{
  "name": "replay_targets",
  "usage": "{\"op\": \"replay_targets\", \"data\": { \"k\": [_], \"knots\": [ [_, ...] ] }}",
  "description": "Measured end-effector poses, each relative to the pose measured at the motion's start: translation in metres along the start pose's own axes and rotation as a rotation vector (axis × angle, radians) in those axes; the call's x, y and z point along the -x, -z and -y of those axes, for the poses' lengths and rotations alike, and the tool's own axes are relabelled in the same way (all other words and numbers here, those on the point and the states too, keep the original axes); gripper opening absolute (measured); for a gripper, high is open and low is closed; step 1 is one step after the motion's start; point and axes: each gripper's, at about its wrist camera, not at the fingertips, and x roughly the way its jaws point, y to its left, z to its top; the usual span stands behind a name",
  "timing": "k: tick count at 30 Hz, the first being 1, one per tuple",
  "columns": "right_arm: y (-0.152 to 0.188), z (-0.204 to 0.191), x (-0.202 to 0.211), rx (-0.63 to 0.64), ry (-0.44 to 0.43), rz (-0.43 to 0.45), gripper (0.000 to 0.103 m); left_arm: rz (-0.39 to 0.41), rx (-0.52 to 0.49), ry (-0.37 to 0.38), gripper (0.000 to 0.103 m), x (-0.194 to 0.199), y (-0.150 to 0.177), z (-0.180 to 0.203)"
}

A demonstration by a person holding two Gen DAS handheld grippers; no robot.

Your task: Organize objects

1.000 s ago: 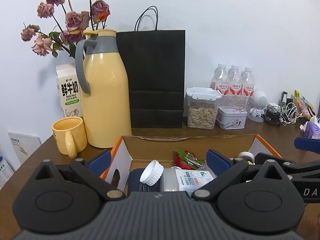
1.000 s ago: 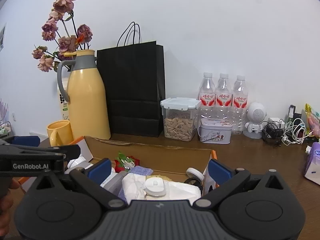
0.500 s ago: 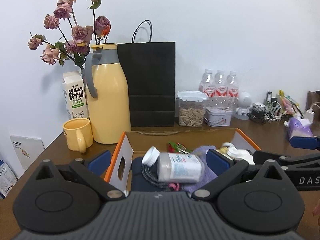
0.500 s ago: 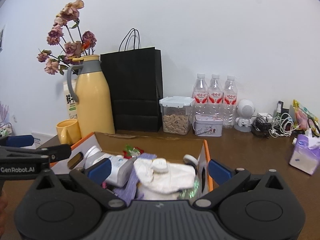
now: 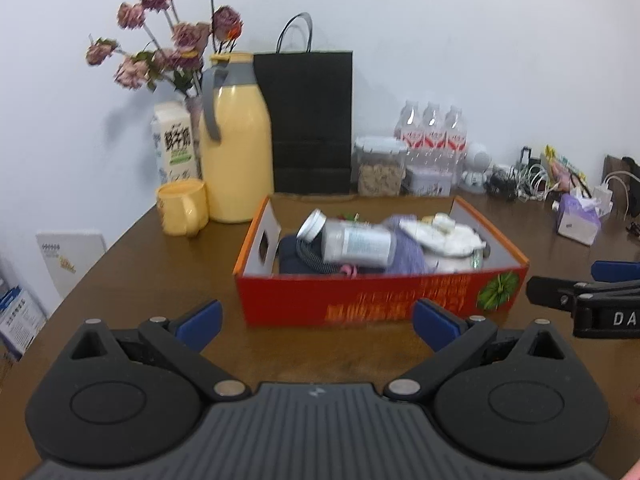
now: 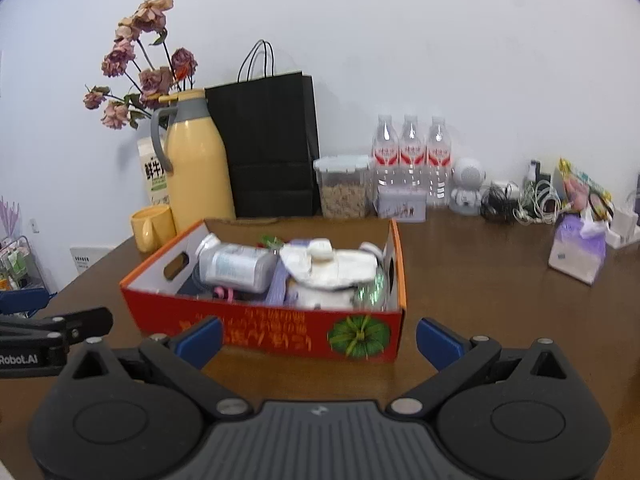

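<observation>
1. Far left of the desk [image 5: 132,280], near the back edge, we've got a yellow mug [image 5: 182,208] and a yellow thermos jug [image 5: 236,152].
2. Our left gripper [image 5: 316,322] has its jaws spread wide, holding nothing.
3. Mid-desk sits the red cardboard box [image 6: 280,330], a white bottle [image 6: 236,266] lying inside with other stuff.
4. Our right gripper [image 6: 318,338]: jaws spread too, empty, just in front of the box.

The box [image 5: 380,300] is red outside with orange lettering and a green leaf motif, orange-edged, white inside. In it lies a grey bottle [image 5: 352,242] with a white cap. The jug [image 6: 198,168] and mug [image 6: 150,226] are yellow, the bag [image 6: 266,148] black, the bench [image 6: 480,280] brown.
</observation>
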Motion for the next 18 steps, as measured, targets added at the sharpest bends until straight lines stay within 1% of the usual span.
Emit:
{"op": "replay_targets", "data": {
  "k": [4, 8, 18],
  "knots": [
    [0.008, -0.002, 0.010, -0.004, -0.001, -0.013, 0.103, -0.023, 0.016, -0.007, 0.103, 0.010, 0.007, -0.004],
    [0.014, -0.004, 0.017, 0.001, -0.004, -0.021, 0.103, -0.029, 0.015, -0.007, 0.103, 0.018, 0.011, -0.004],
    [0.013, -0.009, 0.023, 0.008, -0.011, -0.016, 0.103, -0.037, 0.013, 0.001, 0.103, 0.023, 0.014, -0.001]
  ]
}}
